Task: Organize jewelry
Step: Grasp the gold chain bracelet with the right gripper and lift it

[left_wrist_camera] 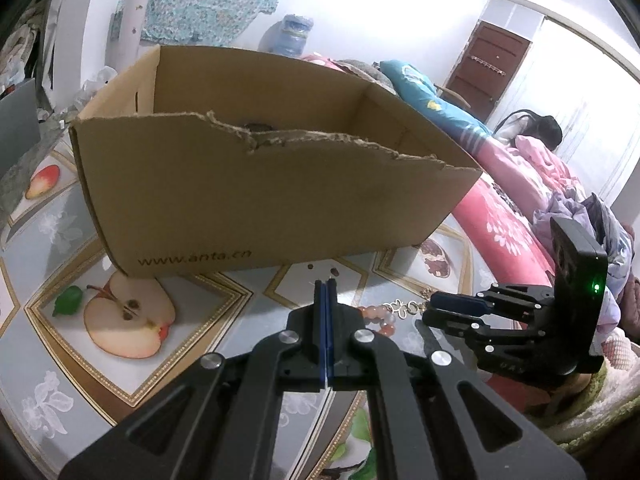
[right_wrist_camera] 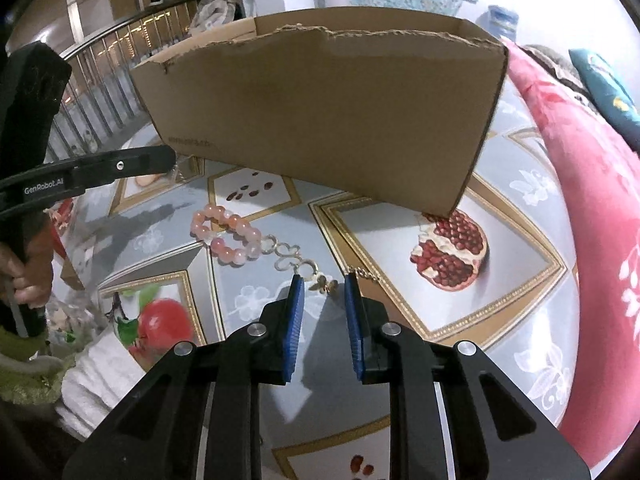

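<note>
A pink bead bracelet [right_wrist_camera: 228, 236] with a gold chain [right_wrist_camera: 288, 258] lies on the fruit-print tabletop [right_wrist_camera: 400, 304], in front of an open cardboard box [right_wrist_camera: 320, 120]. My right gripper [right_wrist_camera: 324, 280] points down at the chain's end. Its blue pads stand a little apart, with the gold end links lying between the tips and not pressed. In the left wrist view, my left gripper [left_wrist_camera: 326, 282] is shut on nothing, short of the box [left_wrist_camera: 280, 200]. The bracelet [left_wrist_camera: 380, 318] and the right gripper [left_wrist_camera: 430, 307] are to its right. A dark item deep in the box is unclear.
The box has a torn front rim and stands close behind the jewelry. A red and pink blanket [right_wrist_camera: 580, 184] borders the table on the right. My left gripper [right_wrist_camera: 170, 160] reaches in from the left, held by a person's hand [right_wrist_camera: 24, 276]. A railing [right_wrist_camera: 104, 92] stands behind.
</note>
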Demonstrator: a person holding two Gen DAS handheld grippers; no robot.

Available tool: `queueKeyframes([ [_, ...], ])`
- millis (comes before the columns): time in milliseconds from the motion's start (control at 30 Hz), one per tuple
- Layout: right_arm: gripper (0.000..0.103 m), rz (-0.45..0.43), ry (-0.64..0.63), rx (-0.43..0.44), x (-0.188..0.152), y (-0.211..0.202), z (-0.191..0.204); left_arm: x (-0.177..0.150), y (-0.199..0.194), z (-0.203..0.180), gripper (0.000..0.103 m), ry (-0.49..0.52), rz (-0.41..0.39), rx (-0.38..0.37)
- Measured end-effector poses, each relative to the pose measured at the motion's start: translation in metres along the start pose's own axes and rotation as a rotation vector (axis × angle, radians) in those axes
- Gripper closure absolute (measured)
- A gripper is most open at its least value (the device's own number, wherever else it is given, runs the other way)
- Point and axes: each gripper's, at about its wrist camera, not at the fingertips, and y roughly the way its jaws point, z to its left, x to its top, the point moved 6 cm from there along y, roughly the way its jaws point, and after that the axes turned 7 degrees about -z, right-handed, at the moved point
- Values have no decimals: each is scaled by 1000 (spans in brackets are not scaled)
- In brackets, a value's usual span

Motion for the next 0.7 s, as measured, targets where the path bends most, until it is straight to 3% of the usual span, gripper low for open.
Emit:
queueKeyframes([
  [233,88,-3,-67,-24,2,2,6,0,4,2,103,-6,8,-5],
  [700,93,2,-40,-8,1,4,3,-2,5,7,103,-10,8,-3],
])
